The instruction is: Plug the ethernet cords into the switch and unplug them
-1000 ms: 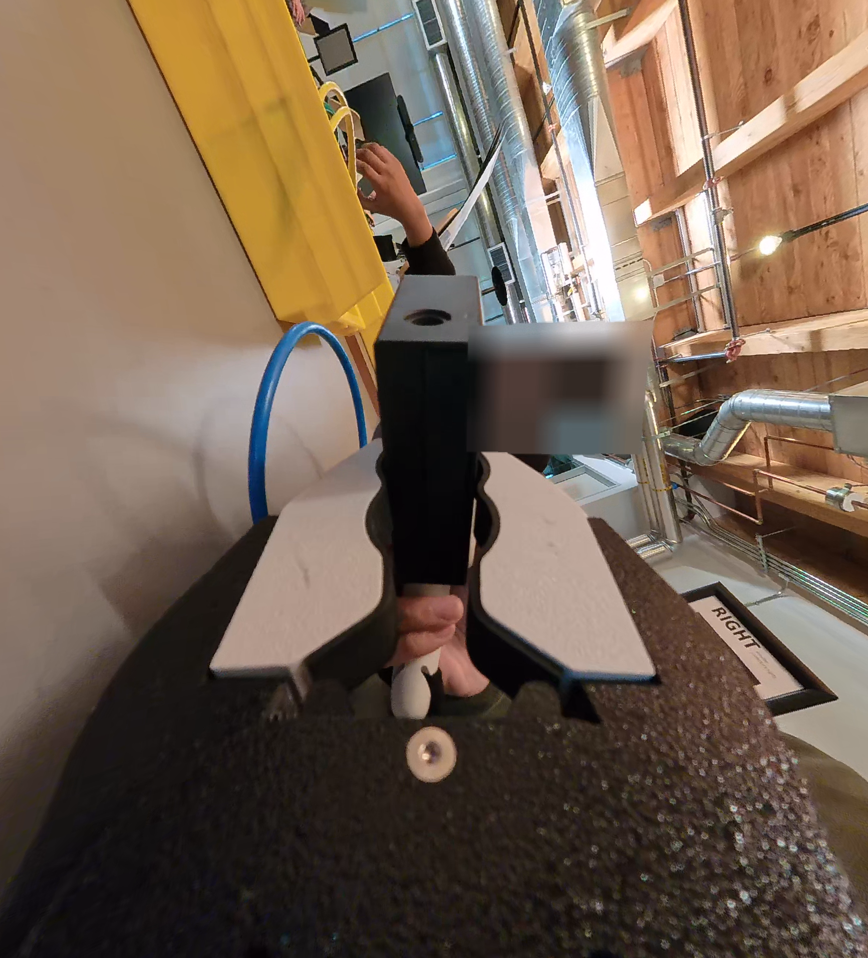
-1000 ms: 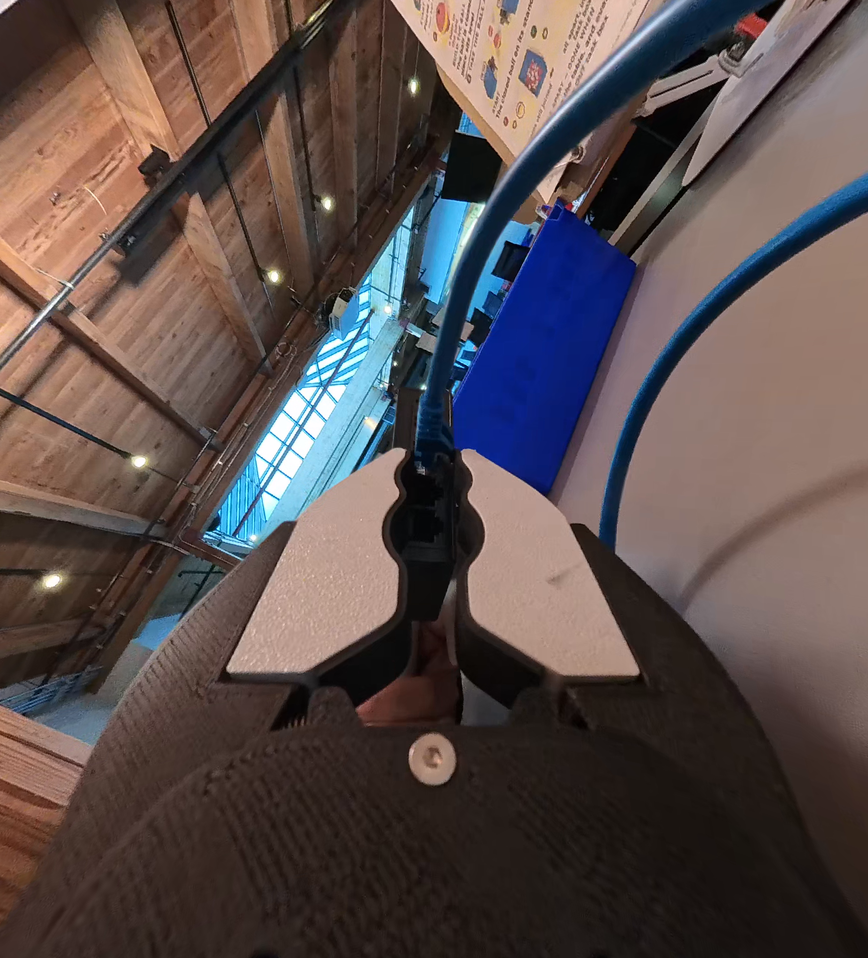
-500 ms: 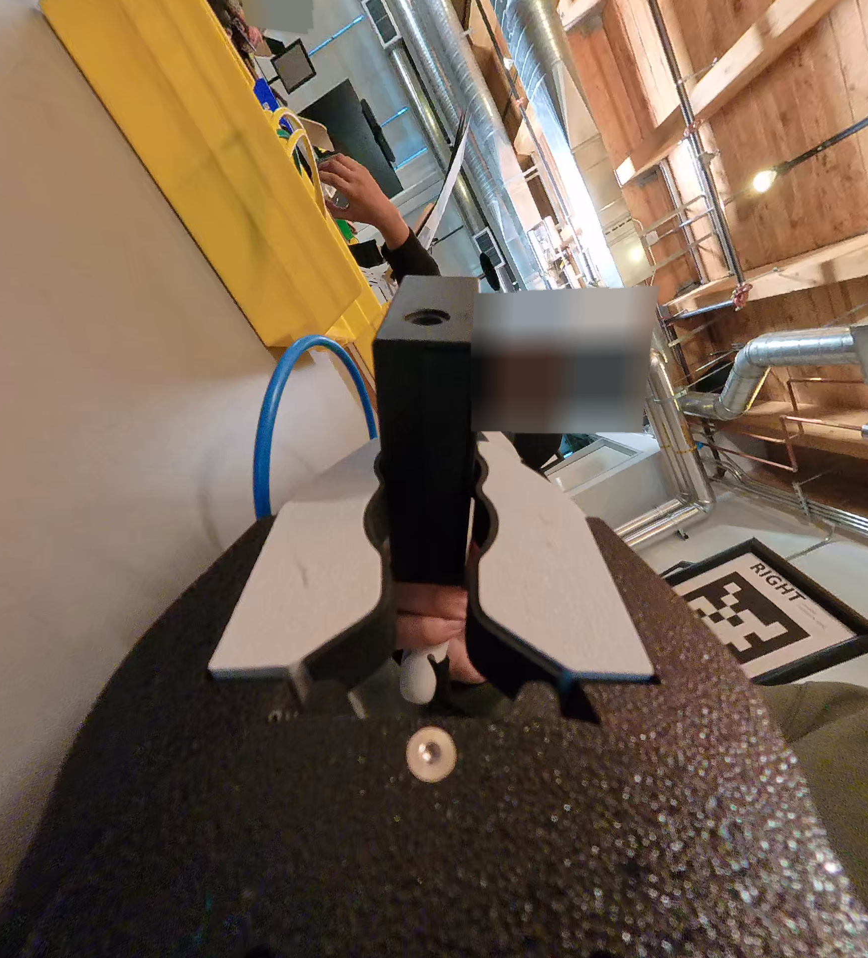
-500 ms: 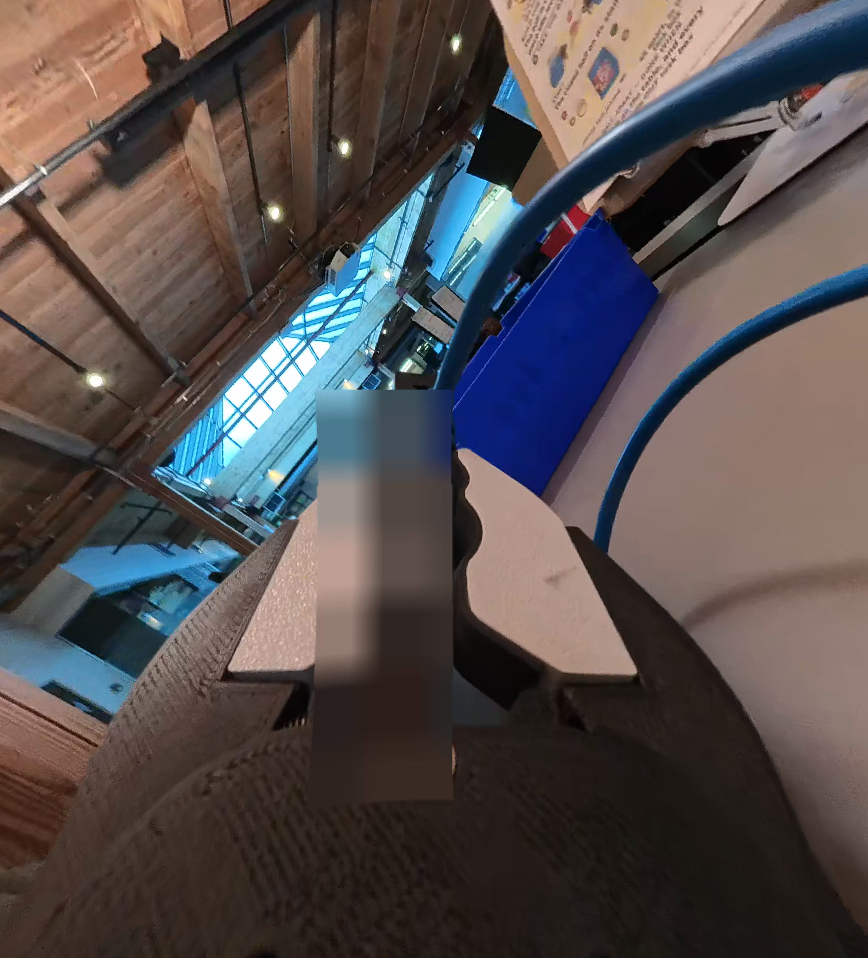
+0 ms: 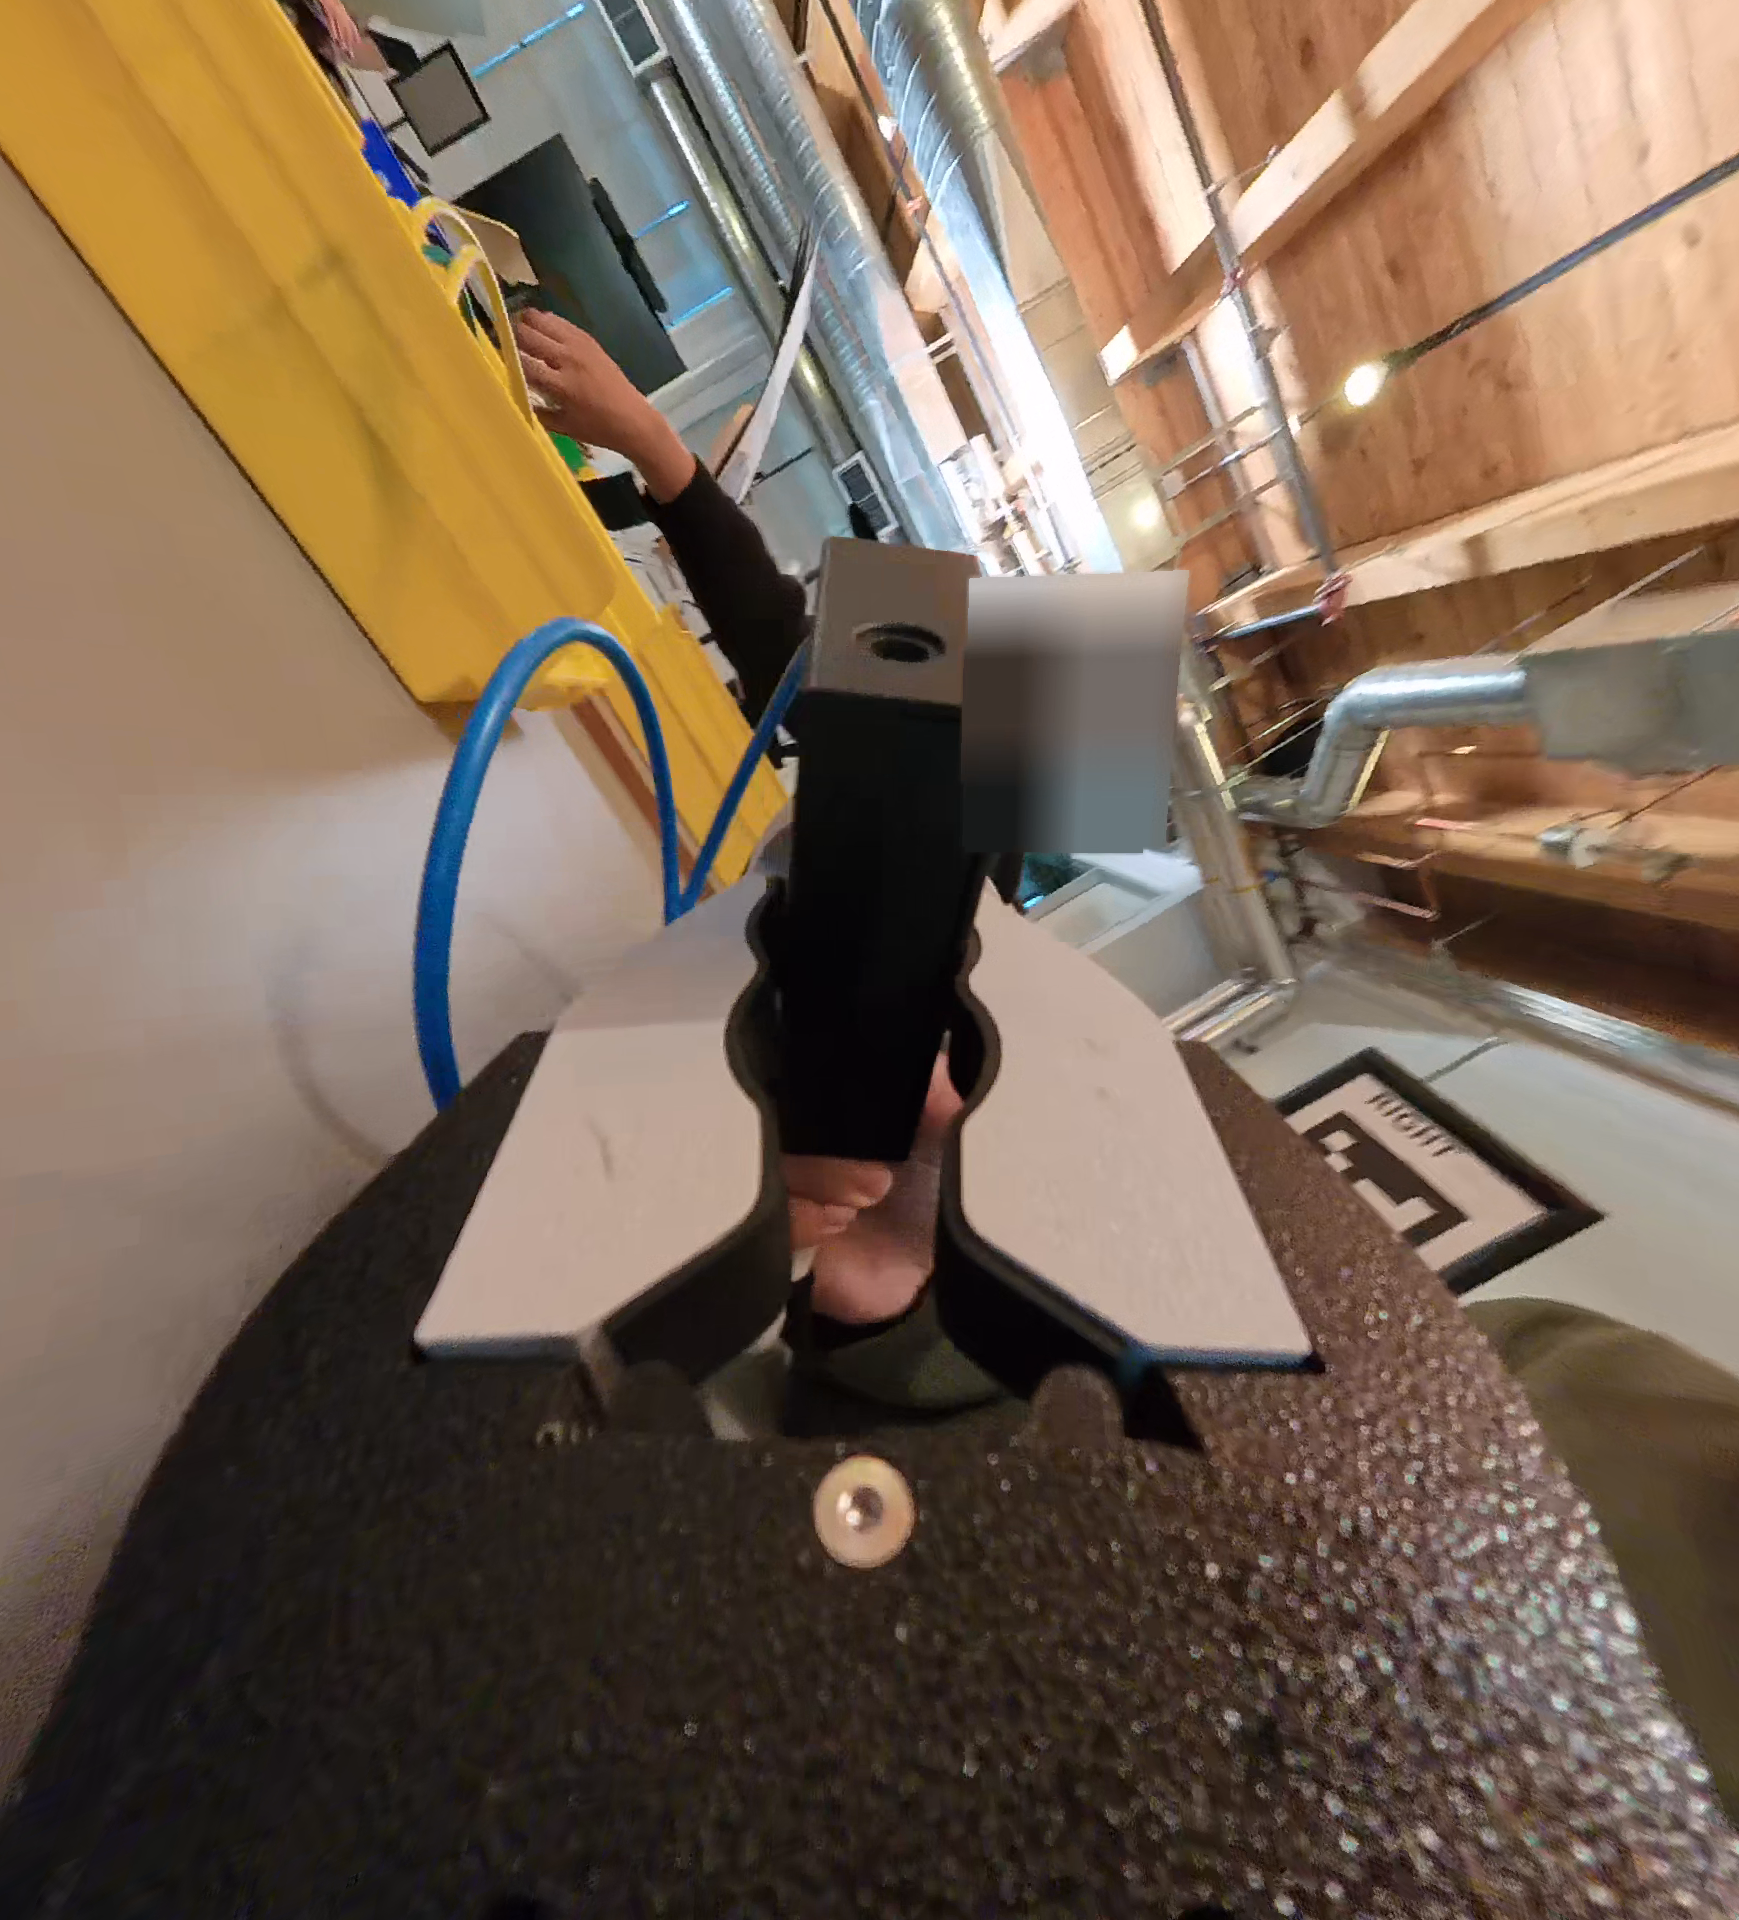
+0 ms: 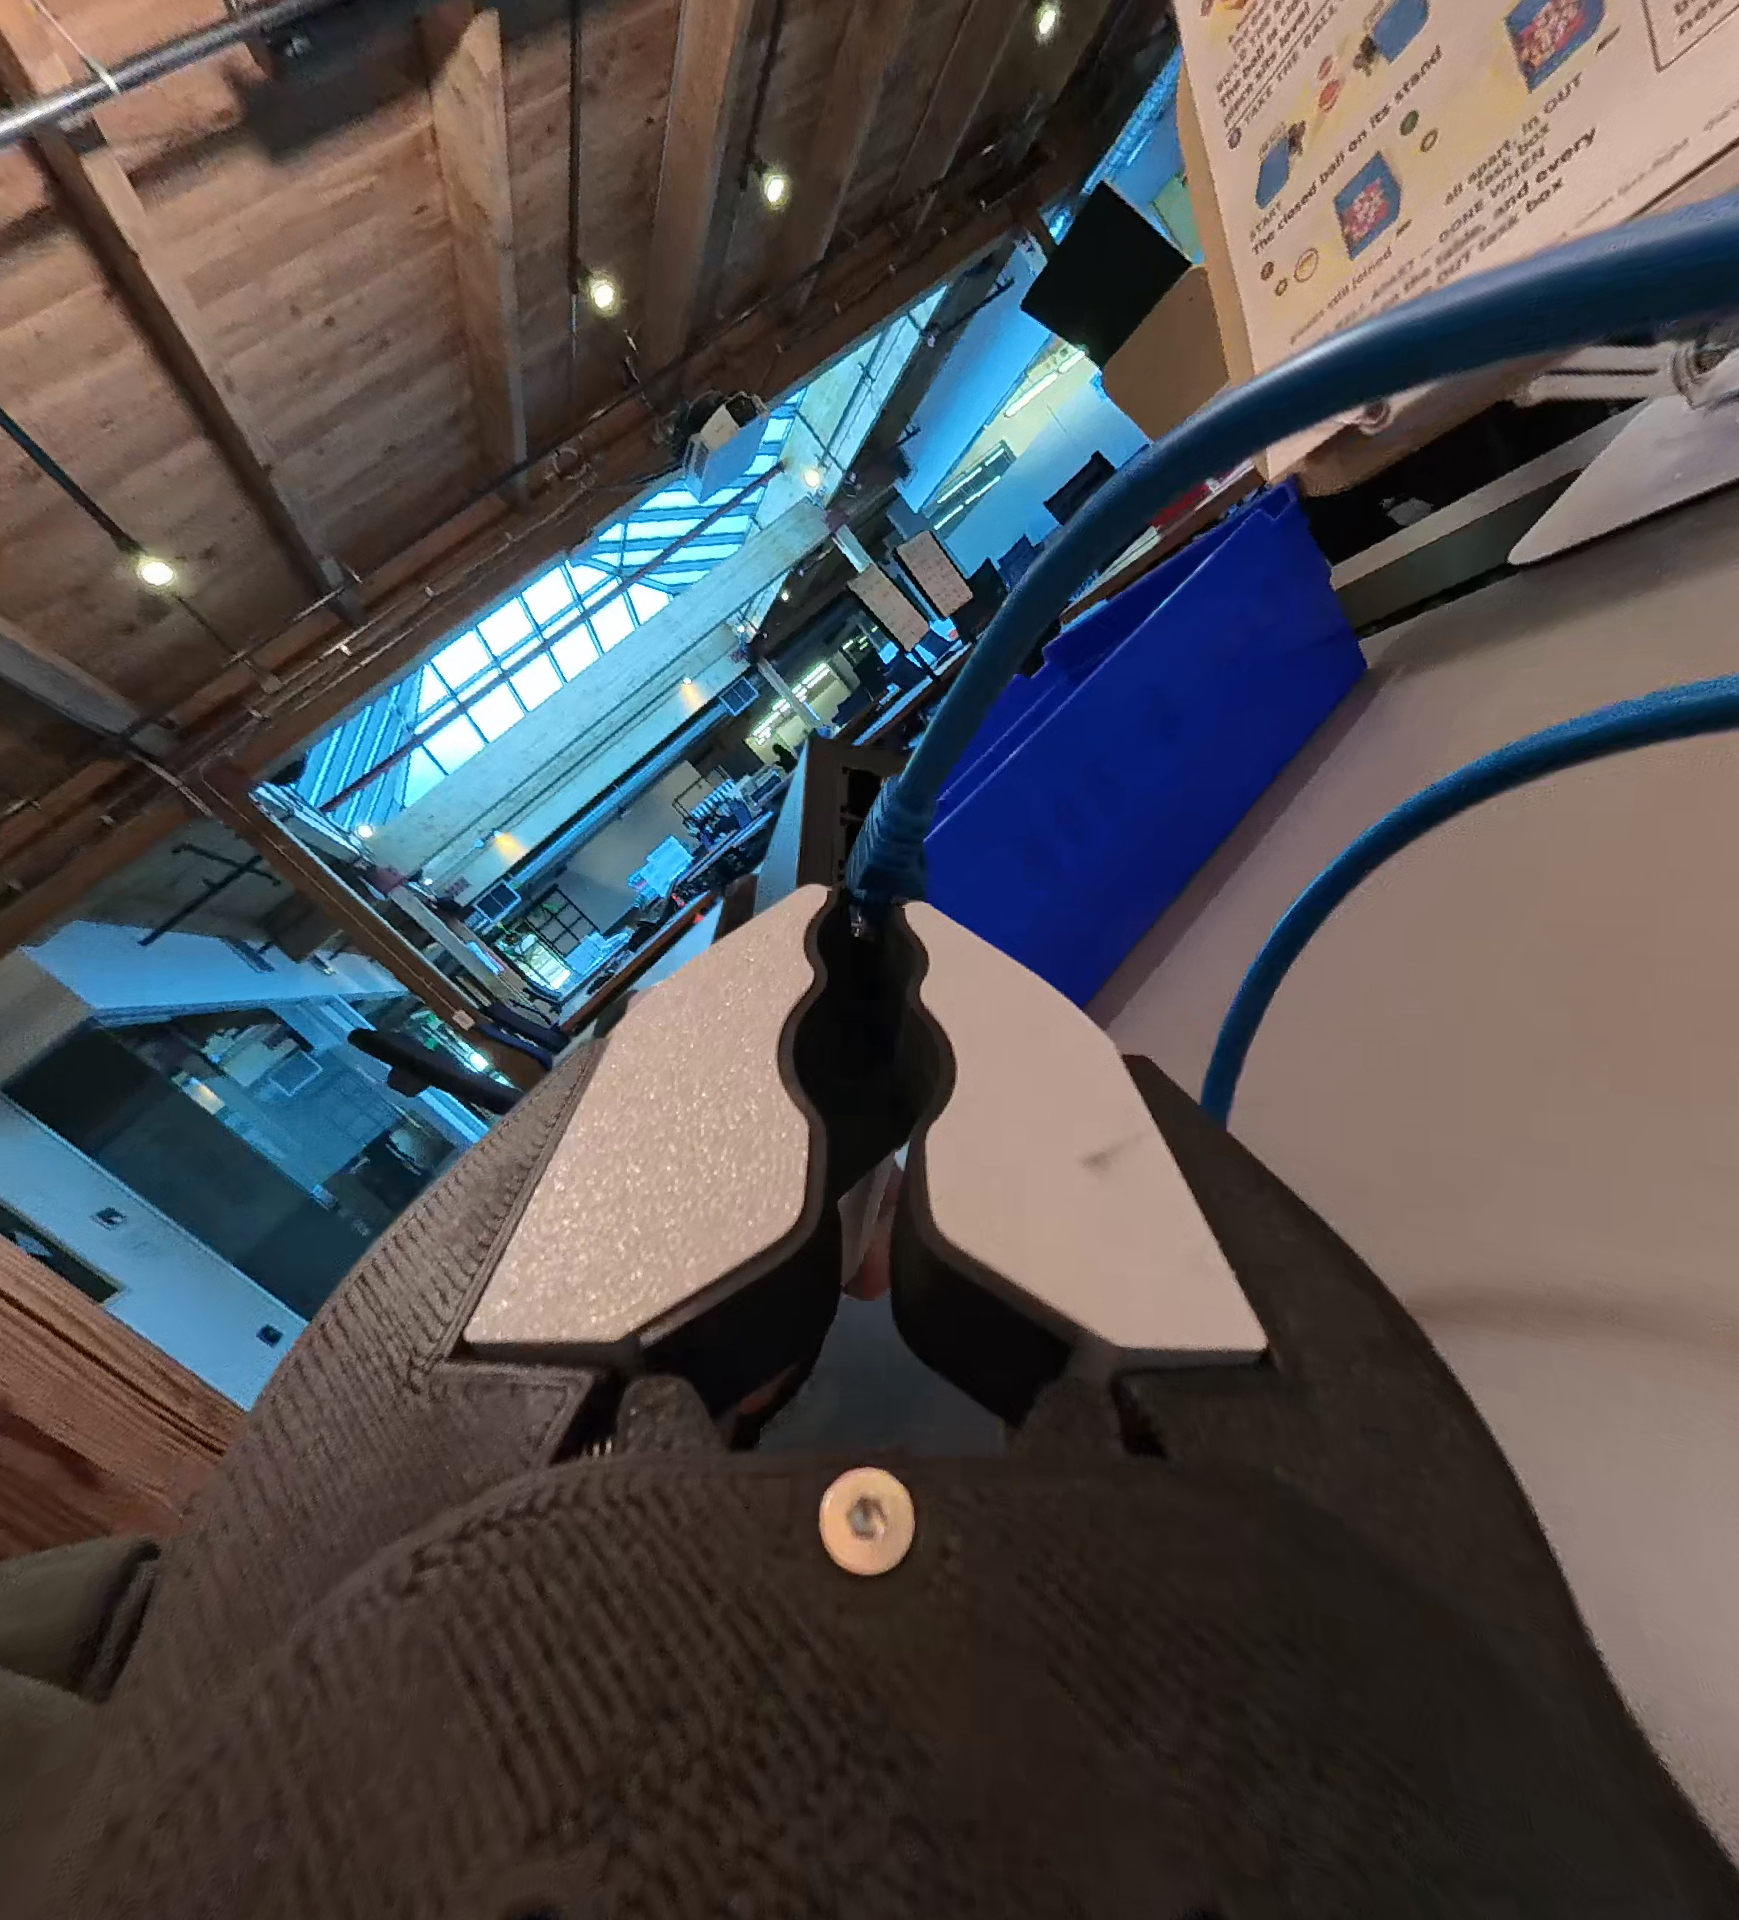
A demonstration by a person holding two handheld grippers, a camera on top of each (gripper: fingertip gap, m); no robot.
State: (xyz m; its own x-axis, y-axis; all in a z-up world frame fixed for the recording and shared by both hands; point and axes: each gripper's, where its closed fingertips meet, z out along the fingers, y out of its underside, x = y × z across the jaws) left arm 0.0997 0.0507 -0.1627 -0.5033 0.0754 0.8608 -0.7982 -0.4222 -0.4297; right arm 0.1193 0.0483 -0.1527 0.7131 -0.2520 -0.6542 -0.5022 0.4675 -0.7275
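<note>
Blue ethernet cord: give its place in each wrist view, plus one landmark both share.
Left wrist view: the blue ethernet cord arches left of centre, behind the left claw.
Right wrist view: it sweeps from upper right down to the right claw.
Shared landmark: the black switch, clamped in both claws.

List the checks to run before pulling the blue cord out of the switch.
1. Left gripper shut on the switch: ok.
2. Right gripper also clamped on it: ok.
3. Blue cord plugged in just past the right fingers: ok.
4. Plug's latch released: cannot tell.
5. Cord slack, looping over the table: ok.
6. A gripper free to grab the plug: not ok.
</note>
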